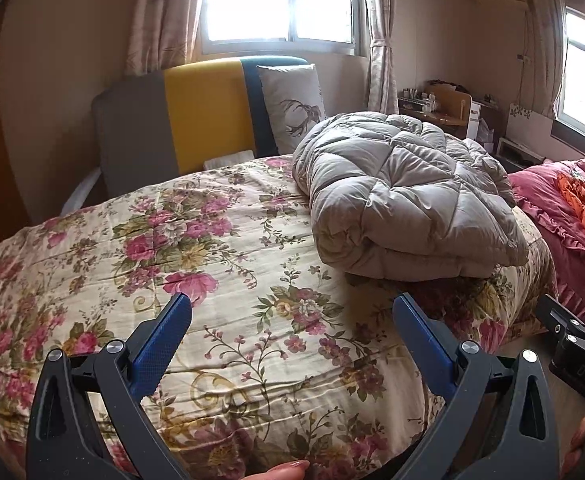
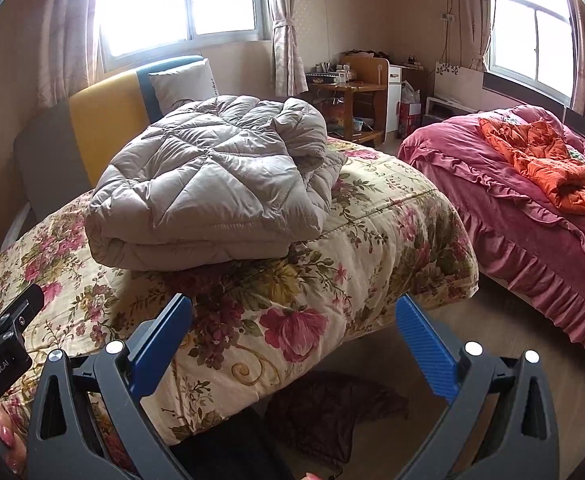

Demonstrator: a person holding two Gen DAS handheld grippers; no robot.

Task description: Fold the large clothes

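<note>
I'm looking over the bed (image 1: 220, 240) with its floral cover; the grey padded coat (image 2: 212, 184) lies on it already bundled into a thick fold, toward the far side from me. A second bed (image 2: 532, 216) carries an orange jacket (image 2: 540, 164). My left gripper (image 1: 292, 320) and right gripper (image 2: 294, 320) both hang wide apart, holding nothing. I judge this fold finished; next means reaching for another garment.
</note>
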